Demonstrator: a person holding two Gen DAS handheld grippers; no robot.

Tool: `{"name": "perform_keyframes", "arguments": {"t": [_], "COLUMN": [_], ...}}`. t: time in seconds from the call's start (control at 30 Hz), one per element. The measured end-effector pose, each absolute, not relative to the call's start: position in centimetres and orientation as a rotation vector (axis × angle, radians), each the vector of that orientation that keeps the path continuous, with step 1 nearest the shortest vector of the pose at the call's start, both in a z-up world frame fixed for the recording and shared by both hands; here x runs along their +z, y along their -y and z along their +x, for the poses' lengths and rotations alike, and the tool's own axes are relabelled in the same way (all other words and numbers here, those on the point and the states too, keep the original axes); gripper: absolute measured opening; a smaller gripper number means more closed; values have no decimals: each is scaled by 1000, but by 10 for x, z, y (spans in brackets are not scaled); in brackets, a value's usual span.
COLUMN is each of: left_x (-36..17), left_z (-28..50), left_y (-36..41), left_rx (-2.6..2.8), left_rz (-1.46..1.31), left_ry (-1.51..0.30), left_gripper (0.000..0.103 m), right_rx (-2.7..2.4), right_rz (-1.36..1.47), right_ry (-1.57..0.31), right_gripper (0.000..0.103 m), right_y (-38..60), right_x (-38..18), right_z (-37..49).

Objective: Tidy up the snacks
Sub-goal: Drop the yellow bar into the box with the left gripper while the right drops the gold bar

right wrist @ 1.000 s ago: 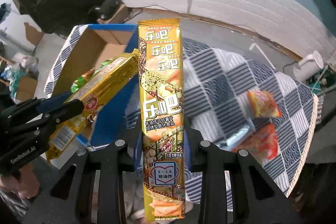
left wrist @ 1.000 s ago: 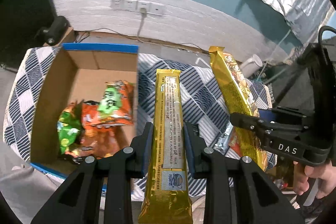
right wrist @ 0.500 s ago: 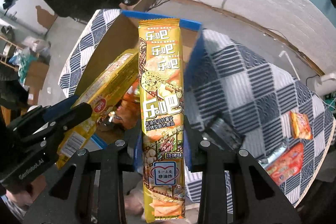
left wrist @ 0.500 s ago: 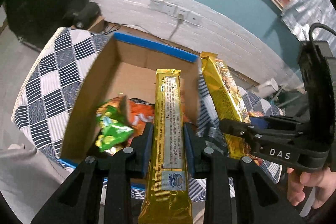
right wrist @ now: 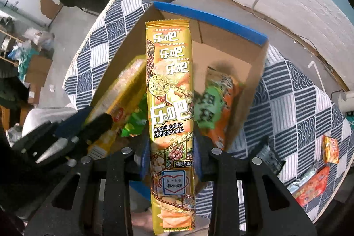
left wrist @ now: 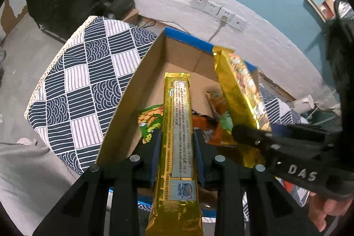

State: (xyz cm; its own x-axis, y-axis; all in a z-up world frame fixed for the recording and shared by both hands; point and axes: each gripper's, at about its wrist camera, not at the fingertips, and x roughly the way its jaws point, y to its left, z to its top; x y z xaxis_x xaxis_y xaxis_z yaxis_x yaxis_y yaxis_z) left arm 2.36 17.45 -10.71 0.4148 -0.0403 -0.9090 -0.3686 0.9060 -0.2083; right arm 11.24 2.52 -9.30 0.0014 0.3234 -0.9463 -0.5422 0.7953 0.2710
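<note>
Covering the table, a navy-and-white patchwork-patterned cloth (left wrist: 88,85) runs off the edges of both views. On it stands an open brown cardboard box with blue-taped rims (right wrist: 212,21); its near wall is hidden behind the grippers. Inside lie orange and green crinkled snack bags (right wrist: 219,107), partly blurred and covered, so how many there are cannot be told.

Over the box, the black left gripper (left wrist: 177,154) is clamped on a long gold foil snack pack with a white printed panel (left wrist: 178,125), whose lower end runs past the frame bottom. Beside it, the black right gripper (right wrist: 171,156) is clamped on a long golden chip pack with white Chinese lettering (right wrist: 170,92), which also hangs above the box. In the left wrist view that gripper appears at the right, smeared by motion.

Near the cloth's right edge lie small red-and-orange snack packets (right wrist: 314,185), cut off by the lens rim.
</note>
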Motion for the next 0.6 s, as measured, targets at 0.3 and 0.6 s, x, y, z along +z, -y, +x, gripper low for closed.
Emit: {"name": "perform_keyframes", "arguments": {"t": [0.3, 0.6], "left_x": [-109, -97], "left_z": [19, 21], "left_y": [-192, -168], "left_rx": [279, 239], "left_rz": [-513, -463], "left_ry": [-1113, -1107], "left_gripper": [51, 66], "right_rx": [639, 594], "right_rz": [-184, -218], "right_ry": [-1372, -1360], "right_gripper": [38, 45], "right_y": [-23, 2], "right_x": [-84, -83], "right_z": [120, 121]}}
